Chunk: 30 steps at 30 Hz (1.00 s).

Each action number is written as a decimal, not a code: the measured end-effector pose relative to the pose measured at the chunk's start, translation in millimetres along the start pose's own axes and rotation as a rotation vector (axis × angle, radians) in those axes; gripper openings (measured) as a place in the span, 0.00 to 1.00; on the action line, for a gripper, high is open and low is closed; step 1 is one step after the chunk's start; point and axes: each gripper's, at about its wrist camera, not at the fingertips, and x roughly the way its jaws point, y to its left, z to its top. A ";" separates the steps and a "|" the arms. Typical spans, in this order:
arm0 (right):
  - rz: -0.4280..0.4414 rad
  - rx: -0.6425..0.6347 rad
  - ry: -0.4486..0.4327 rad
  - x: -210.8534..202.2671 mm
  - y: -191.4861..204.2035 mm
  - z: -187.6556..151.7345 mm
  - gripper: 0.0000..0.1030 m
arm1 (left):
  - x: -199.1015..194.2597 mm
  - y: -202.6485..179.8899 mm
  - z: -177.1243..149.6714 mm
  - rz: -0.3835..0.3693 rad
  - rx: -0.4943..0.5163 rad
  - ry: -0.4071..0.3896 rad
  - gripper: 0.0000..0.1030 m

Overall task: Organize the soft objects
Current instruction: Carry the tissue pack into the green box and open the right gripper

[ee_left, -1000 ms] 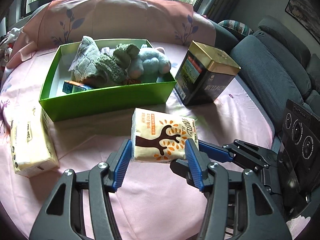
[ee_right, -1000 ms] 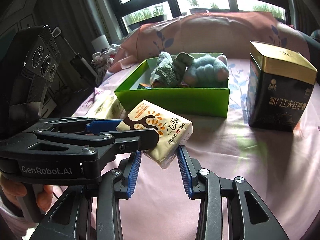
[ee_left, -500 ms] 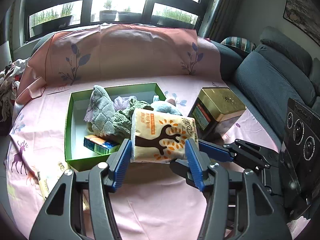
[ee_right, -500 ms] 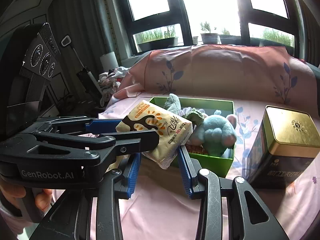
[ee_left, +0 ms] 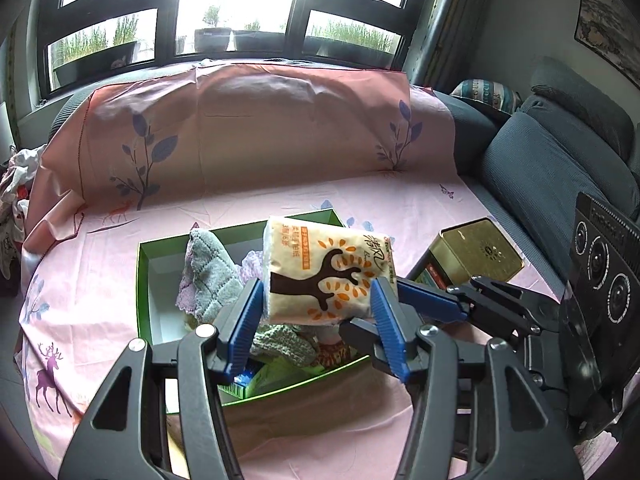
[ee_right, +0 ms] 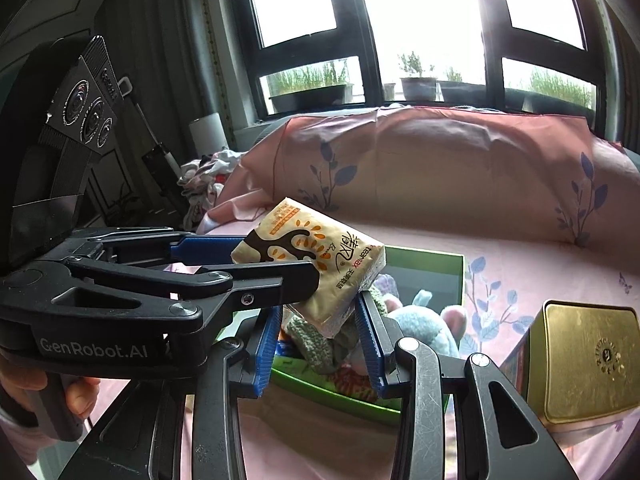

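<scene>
A cream tissue pack [ee_left: 328,272] printed with a brown tree hangs above the open green box [ee_left: 144,300]. My left gripper [ee_left: 316,304] is shut on its two sides, blue pads pressed into the wrapper. My right gripper [ee_right: 320,312] is shut on the lower corner of the same tissue pack [ee_right: 320,264]; in the left wrist view it reaches in from the right, at the pack's right edge. Inside the box lie a grey cloth [ee_left: 208,276], a green knitted piece [ee_left: 280,344] and a blue plush toy [ee_right: 424,328].
A black tea tin with a gold lid [ee_left: 476,252] stands just right of the box on the pink sheet [ee_left: 280,200]. Grey sofa cushions [ee_left: 552,168] rise to the right, a sheet-covered backrest behind. A hand [ee_right: 80,396] grips the left tool's handle.
Both grippers have lifted the tissue pack off the pink sheet and carried it forward; it now hangs over the green box instead of in front of it. Neither grip has changed.
</scene>
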 end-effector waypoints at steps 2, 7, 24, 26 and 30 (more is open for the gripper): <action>-0.002 0.004 0.005 8.1 -5.1 4.7 0.39 | 7.1 2.8 6.2 0.000 -0.002 0.004 0.52; -0.001 0.035 0.032 31.7 -19.4 10.4 0.39 | 32.4 18.7 17.4 -0.018 -0.041 0.039 0.52; -0.011 0.048 0.127 87.2 -28.2 6.1 0.39 | 77.3 52.1 12.6 -0.003 -0.104 0.111 0.52; -0.015 0.049 0.134 90.2 -27.9 5.7 0.39 | 80.2 54.1 12.3 0.000 -0.107 0.118 0.52; -0.021 0.055 0.153 96.6 -29.2 5.2 0.39 | 85.6 56.1 11.2 0.005 -0.108 0.130 0.52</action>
